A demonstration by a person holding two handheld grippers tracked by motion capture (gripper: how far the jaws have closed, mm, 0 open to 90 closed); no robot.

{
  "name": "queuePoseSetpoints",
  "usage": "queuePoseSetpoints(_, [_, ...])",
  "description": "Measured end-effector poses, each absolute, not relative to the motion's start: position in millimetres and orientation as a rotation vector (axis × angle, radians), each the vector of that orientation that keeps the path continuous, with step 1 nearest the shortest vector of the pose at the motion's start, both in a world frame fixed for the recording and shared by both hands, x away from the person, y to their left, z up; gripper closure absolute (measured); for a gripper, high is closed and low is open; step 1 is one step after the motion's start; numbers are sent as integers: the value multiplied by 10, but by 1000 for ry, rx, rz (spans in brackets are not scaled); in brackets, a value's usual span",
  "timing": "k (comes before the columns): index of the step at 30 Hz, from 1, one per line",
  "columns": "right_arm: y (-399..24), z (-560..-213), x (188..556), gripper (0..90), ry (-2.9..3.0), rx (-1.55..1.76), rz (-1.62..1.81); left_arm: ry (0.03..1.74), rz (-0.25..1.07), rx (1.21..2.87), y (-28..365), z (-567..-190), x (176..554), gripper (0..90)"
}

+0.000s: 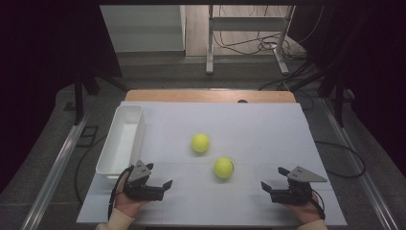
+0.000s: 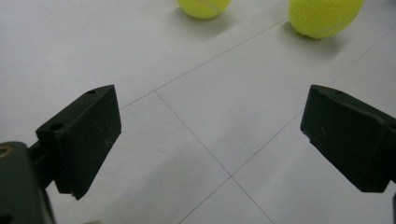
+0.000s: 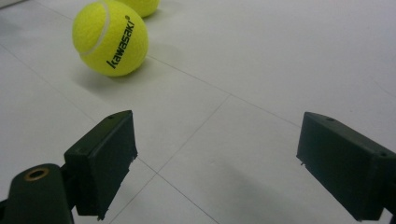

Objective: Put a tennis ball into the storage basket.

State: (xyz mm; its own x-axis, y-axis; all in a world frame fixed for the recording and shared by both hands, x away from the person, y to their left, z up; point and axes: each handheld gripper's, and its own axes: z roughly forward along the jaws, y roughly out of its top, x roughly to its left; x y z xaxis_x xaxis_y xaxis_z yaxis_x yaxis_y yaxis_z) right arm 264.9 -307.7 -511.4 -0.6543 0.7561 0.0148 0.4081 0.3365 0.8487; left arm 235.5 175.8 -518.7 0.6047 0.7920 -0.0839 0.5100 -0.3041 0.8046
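The left gripper has its two black jaws spread wide, and nothing is between them. They look out over bare white table. The right gripper is the same: jaws wide apart, nothing inside. Both sit low near the front edge of the table, one in each hand, and both point in toward the middle. That looks like a ready pose, with jaws open wide enough to fit around a ball.

Out past the jaws are two yellow tennis balls. The near ball sits between the two grippers, a bit farther out on the table, and closer to the right one. In the right gripper view it is up and to the left of the jaws, with black letters on its side. The far ball is just behind it, a little to the left. The two balls are near each other but not touching.

At the left edge of the table is a long white bin. It is empty. I think the balls are meant to go in there, because it is the only box, and it is open on top.
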Motion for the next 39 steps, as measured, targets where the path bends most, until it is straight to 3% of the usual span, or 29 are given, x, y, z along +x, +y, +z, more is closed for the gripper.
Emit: queuePoseSetpoints(39, [-3052, -5148, 2690, 129, 2263, 1028, 1220, 996, 437, 1953, 1639, -5032, 2366, 55])
